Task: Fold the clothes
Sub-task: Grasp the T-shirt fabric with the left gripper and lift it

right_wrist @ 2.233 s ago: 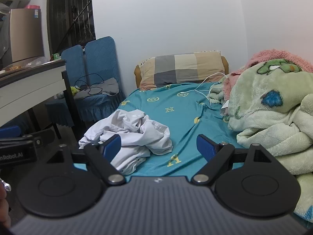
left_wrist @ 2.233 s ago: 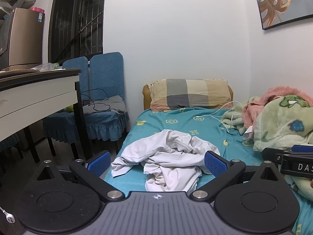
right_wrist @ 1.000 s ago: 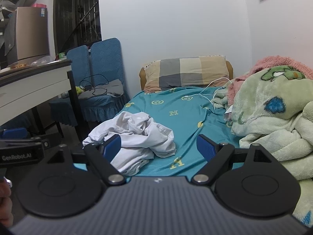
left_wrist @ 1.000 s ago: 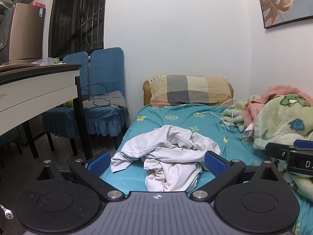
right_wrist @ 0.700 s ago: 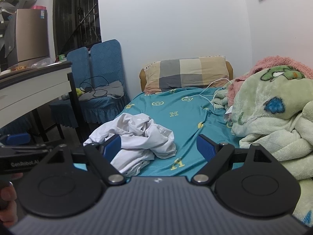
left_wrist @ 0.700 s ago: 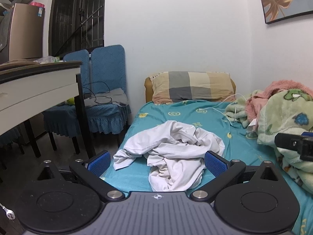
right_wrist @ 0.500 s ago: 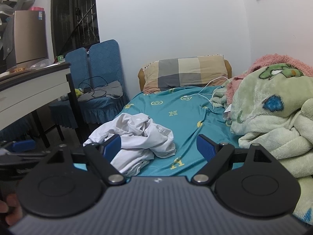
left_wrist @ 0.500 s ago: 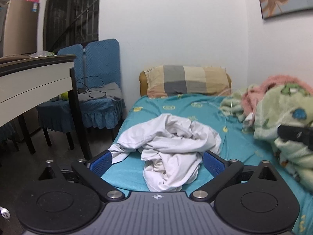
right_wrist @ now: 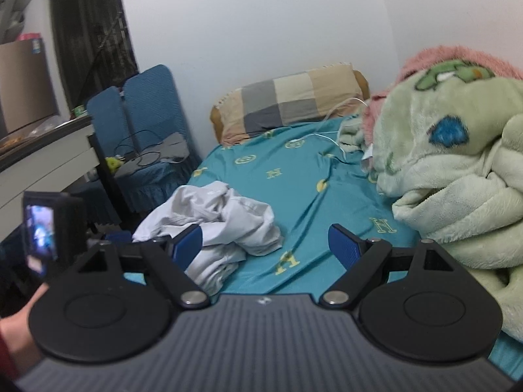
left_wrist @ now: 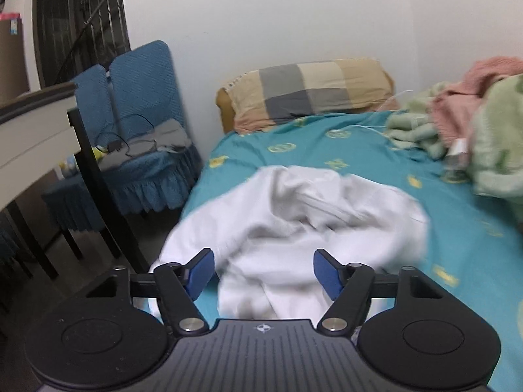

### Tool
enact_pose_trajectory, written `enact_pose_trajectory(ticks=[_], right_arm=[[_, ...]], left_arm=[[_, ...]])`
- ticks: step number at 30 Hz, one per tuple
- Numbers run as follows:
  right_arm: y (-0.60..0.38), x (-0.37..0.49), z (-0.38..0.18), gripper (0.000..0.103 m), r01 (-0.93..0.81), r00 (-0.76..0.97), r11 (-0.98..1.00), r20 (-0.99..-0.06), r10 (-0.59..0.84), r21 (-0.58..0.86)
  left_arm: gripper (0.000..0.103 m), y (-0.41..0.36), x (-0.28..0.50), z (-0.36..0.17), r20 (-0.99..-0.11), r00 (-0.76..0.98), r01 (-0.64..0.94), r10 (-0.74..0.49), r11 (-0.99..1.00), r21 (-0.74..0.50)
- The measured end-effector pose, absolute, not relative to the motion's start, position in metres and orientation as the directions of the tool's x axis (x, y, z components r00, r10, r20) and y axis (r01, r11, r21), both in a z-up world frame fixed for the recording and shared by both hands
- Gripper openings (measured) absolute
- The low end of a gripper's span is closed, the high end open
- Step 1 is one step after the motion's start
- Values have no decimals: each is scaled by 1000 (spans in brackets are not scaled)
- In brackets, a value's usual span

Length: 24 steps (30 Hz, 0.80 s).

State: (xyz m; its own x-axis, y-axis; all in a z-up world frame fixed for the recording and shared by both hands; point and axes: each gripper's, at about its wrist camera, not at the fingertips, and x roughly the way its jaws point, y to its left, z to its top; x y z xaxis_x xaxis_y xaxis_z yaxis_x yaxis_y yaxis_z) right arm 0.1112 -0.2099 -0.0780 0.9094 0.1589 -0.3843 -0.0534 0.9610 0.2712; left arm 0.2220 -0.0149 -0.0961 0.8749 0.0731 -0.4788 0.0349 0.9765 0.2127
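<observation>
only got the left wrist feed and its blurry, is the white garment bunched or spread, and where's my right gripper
Observer: Bunched. The right wrist view shows the white garment sharply: a crumpled heap near the bed's left edge, on the teal sheet.
Operator: and the right gripper
Observer: The right gripper has its jaws open and empty; its left fingertip overlaps the heap's right side in its own view, with bare sheet between the jaws.
Operator: anything crowding the right side
Observer: Yes, a green fleece blanket is piled along the bed's right side, much bigger than your feed shows.
Operator: can it see my gripper
Observer: Partly: the left gripper's camera screen shows at that view's left edge.
</observation>
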Motion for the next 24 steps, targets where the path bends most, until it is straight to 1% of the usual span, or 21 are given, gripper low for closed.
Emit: enact_pose_trajectory(ticks=[1, 4, 6, 7, 8, 9, 10, 12, 15, 19, 24], right_arm=[[-212, 118, -81, 86, -48, 909, 961, -387, 155, 274], [-215, 139, -90, 86, -44, 904, 965, -401, 150, 260], [-219, 148, -96, 86, -39, 899, 964, -413, 148, 262], [-220, 152, -100, 86, -36, 895, 964, -421, 148, 264], [-222, 155, -103, 86, -31, 890, 963, -431, 149, 267], [-223, 159, -107, 86, -27, 885, 962, -440, 149, 270], [-223, 161, -110, 85, -24, 881, 962, -449, 149, 272], [-223, 164, -114, 85, -24, 875, 961, -459, 152, 274], [-219, 161, -113, 85, -40, 881, 965, -446, 157, 260], [-220, 152, -106, 85, -64, 897, 962, -407, 172, 265], [-223, 136, -94, 85, -111, 917, 954, -341, 205, 277]], left_arm=[[63, -13, 236, -99, -474, 877, 25, 81, 977, 213], [63, -16, 267, -108, -495, 866, 64, 67, 968, 243], [58, -20, 285, -114, -515, 856, 101, 55, 957, 270], [51, -22, 294, -116, -524, 850, 119, 50, 951, 284], [38, -24, 303, -119, -534, 844, 138, 44, 945, 297], [30, -26, 311, -121, -541, 840, 153, 40, 939, 308], [14, -26, 311, -116, -533, 845, 155, 39, 937, 314], [11, -24, 305, -100, -482, 875, 129, 41, 940, 315], [9, -17, 278, -62, -409, 912, 117, -3, 960, 253], [8, -10, 227, -1, -335, 938, 153, -94, 976, 154], [8, -7, 147, 73, -226, 945, 242, -235, 970, 4]])
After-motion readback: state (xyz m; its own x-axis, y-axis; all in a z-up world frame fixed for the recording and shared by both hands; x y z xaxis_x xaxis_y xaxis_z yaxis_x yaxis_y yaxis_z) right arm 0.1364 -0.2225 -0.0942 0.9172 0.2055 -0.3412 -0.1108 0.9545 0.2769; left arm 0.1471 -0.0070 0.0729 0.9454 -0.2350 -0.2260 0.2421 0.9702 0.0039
